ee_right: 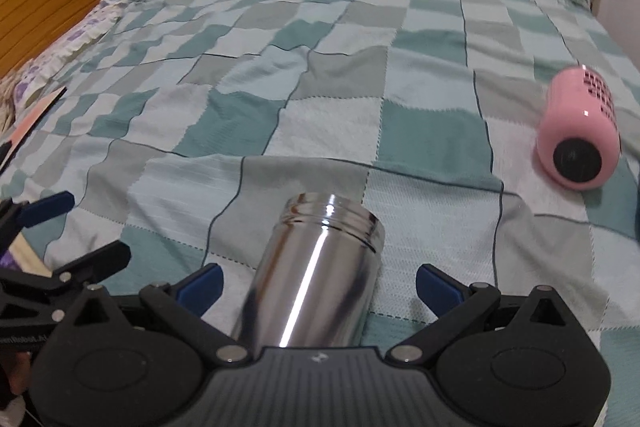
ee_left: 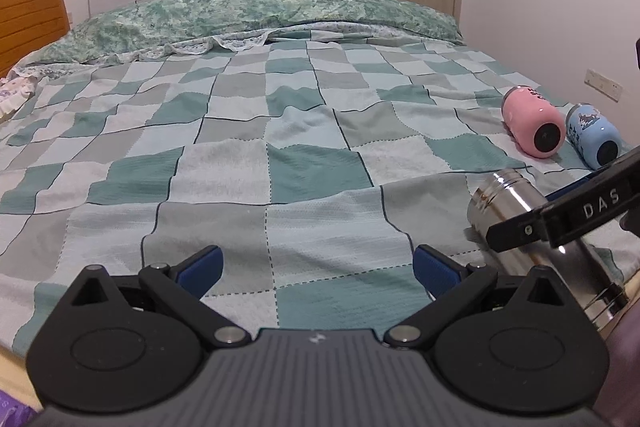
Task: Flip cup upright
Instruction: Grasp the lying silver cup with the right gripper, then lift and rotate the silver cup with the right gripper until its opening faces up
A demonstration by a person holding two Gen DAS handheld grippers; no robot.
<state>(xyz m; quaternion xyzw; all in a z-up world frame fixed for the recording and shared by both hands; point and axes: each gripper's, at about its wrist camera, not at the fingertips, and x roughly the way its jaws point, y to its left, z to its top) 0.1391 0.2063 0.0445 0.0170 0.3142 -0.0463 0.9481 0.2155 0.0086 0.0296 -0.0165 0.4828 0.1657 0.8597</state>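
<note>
I'm holding my right gripper (ee_right: 319, 285) spread wide, its blue pads either side of the steel cup (ee_right: 316, 267) without touching it; the cup is lying on its side on the checked quilt (ee_right: 320, 67), shiny, threaded mouth pointing away. My left gripper (ee_left: 318, 267) is hanging released over bare quilt, with the pink cup (ee_left: 534, 123) and blue cup (ee_left: 592, 135) lying beyond.

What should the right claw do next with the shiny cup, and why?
Probably close the right claw on the shiny cup. The cup lies on its side on the checkered blanket, already between the open blue fingers, which do not seem to touch it yet. It needs gripping before tipping upright.
</note>
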